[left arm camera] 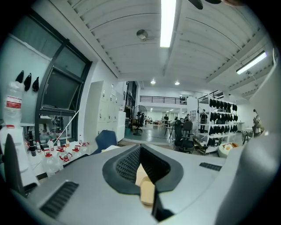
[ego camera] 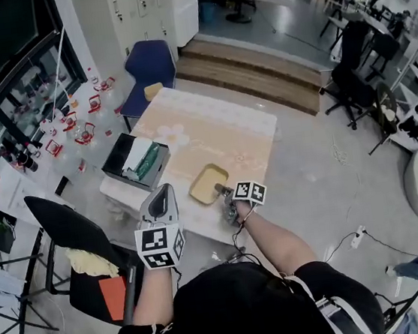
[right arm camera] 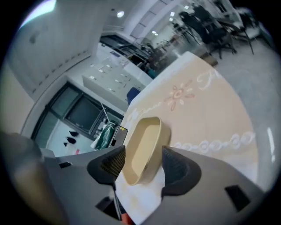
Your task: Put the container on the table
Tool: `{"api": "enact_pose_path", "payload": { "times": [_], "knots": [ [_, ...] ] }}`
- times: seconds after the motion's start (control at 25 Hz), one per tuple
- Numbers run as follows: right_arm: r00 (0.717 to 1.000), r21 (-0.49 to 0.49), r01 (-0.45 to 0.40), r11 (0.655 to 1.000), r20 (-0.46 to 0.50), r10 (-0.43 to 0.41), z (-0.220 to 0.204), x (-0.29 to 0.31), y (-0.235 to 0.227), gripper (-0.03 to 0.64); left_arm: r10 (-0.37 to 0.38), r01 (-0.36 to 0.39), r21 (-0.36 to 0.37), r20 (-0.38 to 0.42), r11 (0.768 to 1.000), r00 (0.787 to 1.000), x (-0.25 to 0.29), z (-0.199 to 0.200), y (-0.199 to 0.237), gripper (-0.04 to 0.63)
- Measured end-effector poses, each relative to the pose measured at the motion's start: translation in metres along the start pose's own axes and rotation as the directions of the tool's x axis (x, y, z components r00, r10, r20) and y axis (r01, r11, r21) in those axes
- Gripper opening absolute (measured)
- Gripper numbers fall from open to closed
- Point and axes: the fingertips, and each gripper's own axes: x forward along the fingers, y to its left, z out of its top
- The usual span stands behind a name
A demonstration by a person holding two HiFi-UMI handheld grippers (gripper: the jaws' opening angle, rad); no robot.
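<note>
A shallow tan container (ego camera: 208,184) lies on the pale patterned table (ego camera: 212,128) near its front edge. My right gripper (ego camera: 222,192) sits low at the container's near end. In the right gripper view the container (right arm camera: 142,149) reaches in between the two dark pads of my right gripper (right arm camera: 142,165), which stands open around it. White tablecloth shows beside the right pad. My left gripper (ego camera: 164,193) hovers just left of the container, over the table's front left corner. It points out across the room, shut with nothing held (left arm camera: 141,163).
A black box (ego camera: 136,162) with green and white contents stands at the table's left edge. A blue chair (ego camera: 149,68) is at the far end. A black chair (ego camera: 83,246) with a red folder is at my left. Bottles (ego camera: 76,129) stand on the floor. Steps (ego camera: 250,74) lie beyond.
</note>
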Motion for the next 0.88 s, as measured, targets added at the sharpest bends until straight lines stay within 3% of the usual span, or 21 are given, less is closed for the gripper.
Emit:
{"api": "enact_pose_path", "payload": {
  "times": [0.08, 0.24, 0.32, 0.4, 0.48, 0.72, 0.88],
  "knots": [
    [0.998, -0.178, 0.043, 0.983, 0.060, -0.032, 0.018, -0.023, 0.009, 0.237, -0.023, 0.023, 0.000, 0.005, 1.000, 1.000, 0.006, 0.002, -0.011, 0.012],
    [0.966, -0.439, 0.114, 0.891, 0.258, 0.003, 0.058, -0.082, 0.047, 0.155, -0.061, 0.061, 0.009, 0.011, 0.998, 0.998, 0.012, 0.008, -0.033, 0.012],
    [0.929, -0.555, 0.180, 0.812, 0.367, 0.044, 0.075, -0.117, 0.072, 0.101, -0.078, 0.077, 0.014, 0.018, 0.997, 0.997, 0.013, 0.010, -0.043, 0.012],
    [0.878, -0.650, 0.267, 0.711, 0.468, 0.098, 0.088, -0.154, 0.101, 0.053, -0.090, 0.089, 0.018, 0.028, 0.996, 0.996, 0.014, 0.012, -0.052, 0.012],
    [0.830, -0.686, 0.313, 0.657, 0.534, 0.162, 0.096, -0.189, 0.129, 0.015, -0.097, 0.096, 0.022, 0.040, 0.995, 0.995, 0.015, 0.014, -0.059, 0.012],
    [0.730, -0.715, 0.372, 0.593, 0.619, 0.289, 0.096, -0.264, 0.190, 0.014, -0.114, 0.112, 0.027, 0.060, 0.993, 0.992, 0.012, 0.019, -0.077, 0.012],
    [0.711, -0.703, 0.354, 0.617, 0.630, 0.311, 0.087, -0.286, 0.195, 0.012, -0.119, 0.117, 0.035, 0.062, 0.993, 0.991, 0.006, 0.018, -0.086, 0.012]
  ]
}}
